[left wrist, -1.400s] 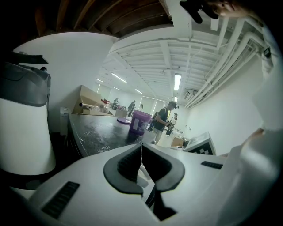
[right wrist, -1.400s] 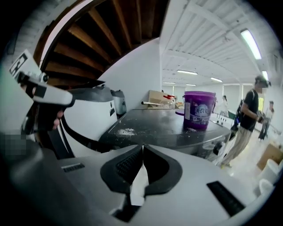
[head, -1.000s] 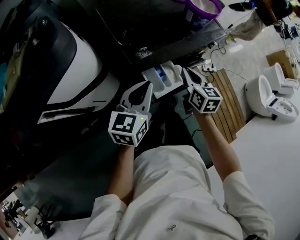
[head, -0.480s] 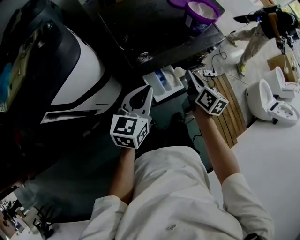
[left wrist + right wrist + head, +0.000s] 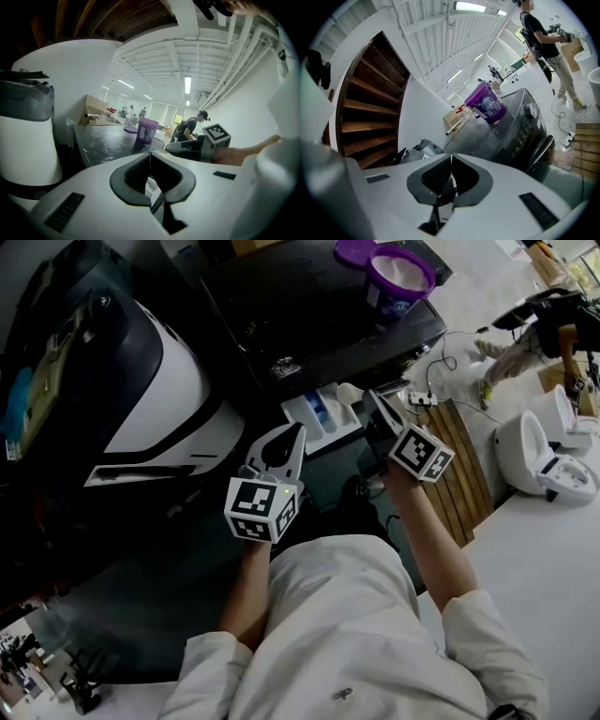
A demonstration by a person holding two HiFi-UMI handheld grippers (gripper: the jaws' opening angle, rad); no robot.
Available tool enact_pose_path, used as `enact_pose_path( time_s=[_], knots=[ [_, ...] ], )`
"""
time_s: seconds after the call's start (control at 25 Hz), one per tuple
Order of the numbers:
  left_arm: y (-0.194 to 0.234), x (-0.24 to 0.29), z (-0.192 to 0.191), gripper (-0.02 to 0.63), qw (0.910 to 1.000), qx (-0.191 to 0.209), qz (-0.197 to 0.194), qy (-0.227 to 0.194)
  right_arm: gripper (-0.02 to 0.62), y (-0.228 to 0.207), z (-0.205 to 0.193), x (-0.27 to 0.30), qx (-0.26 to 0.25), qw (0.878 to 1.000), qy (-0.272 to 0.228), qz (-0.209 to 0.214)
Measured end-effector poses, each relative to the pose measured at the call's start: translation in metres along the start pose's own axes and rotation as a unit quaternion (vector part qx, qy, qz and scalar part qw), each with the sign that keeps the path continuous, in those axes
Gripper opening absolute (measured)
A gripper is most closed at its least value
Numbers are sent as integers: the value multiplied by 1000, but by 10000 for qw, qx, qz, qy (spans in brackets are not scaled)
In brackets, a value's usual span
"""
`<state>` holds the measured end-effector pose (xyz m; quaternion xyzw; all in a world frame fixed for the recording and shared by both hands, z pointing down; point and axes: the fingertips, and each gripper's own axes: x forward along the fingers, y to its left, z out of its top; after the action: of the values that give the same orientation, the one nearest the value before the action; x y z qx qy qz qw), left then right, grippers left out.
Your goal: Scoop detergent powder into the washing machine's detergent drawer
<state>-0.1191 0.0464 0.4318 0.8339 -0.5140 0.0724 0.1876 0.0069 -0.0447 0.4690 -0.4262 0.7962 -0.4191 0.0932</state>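
1. Left claw (image 5: 150, 157): jaws pressed together, tips meeting, nothing pinched. It sits at centre of the head view, just below the drawer.
2. Right claw (image 5: 451, 159): jaws also together, empty. Its tip is beside the drawer's right end.
3. Detergent drawer (image 5: 323, 413): pulled out, centre of the head view. White and blue compartments show; cannot tell if there is powder inside.
4. Purple tub (image 5: 398, 277): open, pale powder visible, upper right on the dark surface (image 5: 300, 306). Its lid (image 5: 352, 251) lies just beside it. No scoop made out.
5. Judgement: the drawer is ready and scooping has not begun. Next, a claw must spread, reach up to the tub and find a scoop.
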Motion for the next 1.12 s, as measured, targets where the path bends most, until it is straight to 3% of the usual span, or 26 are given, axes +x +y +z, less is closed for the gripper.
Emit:
enact_pose_path(
  time_s=[0.52, 0.88, 1.12],
  knots=[
    [-24, 20, 8, 20, 9988, -36, 486, -58, 11, 10, 7, 7, -410, 9957, 556, 613],
    [-41, 37, 14, 20, 9957, -69, 906, -188, 11, 13, 10, 4, -862, 9856, 974, 1083],
    [-51, 47, 10, 20, 9930, -108, 1162, -207, 11, 11, 12, 0, -847, 9815, 1139, 1285]
  ],
)
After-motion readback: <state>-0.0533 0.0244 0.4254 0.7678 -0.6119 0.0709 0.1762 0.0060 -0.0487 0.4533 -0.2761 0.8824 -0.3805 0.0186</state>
